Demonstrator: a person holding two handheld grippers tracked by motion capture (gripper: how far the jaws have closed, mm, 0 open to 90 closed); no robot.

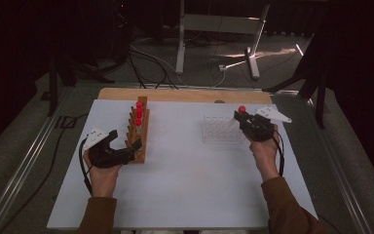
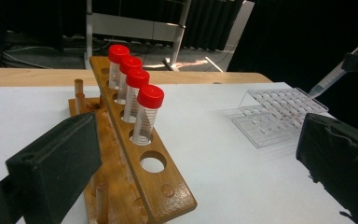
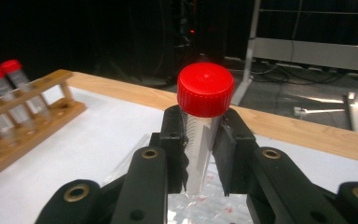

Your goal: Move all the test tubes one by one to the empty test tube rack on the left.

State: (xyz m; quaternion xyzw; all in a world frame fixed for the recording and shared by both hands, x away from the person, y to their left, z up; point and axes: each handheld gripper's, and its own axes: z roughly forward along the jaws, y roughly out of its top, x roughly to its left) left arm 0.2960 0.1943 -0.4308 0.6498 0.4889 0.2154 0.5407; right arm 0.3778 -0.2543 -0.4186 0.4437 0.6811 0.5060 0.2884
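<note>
A wooden rack [image 1: 139, 134] [image 2: 161, 189] stands left of the table's middle, with several red-capped tubes [image 1: 139, 113] [image 2: 144, 112] upright in its far holes; its near holes are empty. My left gripper [image 1: 126, 143] [image 2: 196, 163] rests open at the rack's near end, a jaw on either side of it, touching nothing. My right gripper [image 1: 242, 118] [image 3: 200, 154] is shut on a clear red-capped tube [image 1: 242, 109] [image 3: 205, 121], gripped just below the cap. The tube hangs tilted, its pointed tip over the far right edge of a clear plastic rack [image 1: 219, 130] [image 2: 275, 116].
The white table top [image 1: 185, 185] has a wooden strip [image 1: 185, 95] along its far edge. Beyond it lie a dark floor with cables and a metal stand's legs [image 1: 251, 58]. The wooden rack [image 3: 28, 126] lies to the left in the right gripper view.
</note>
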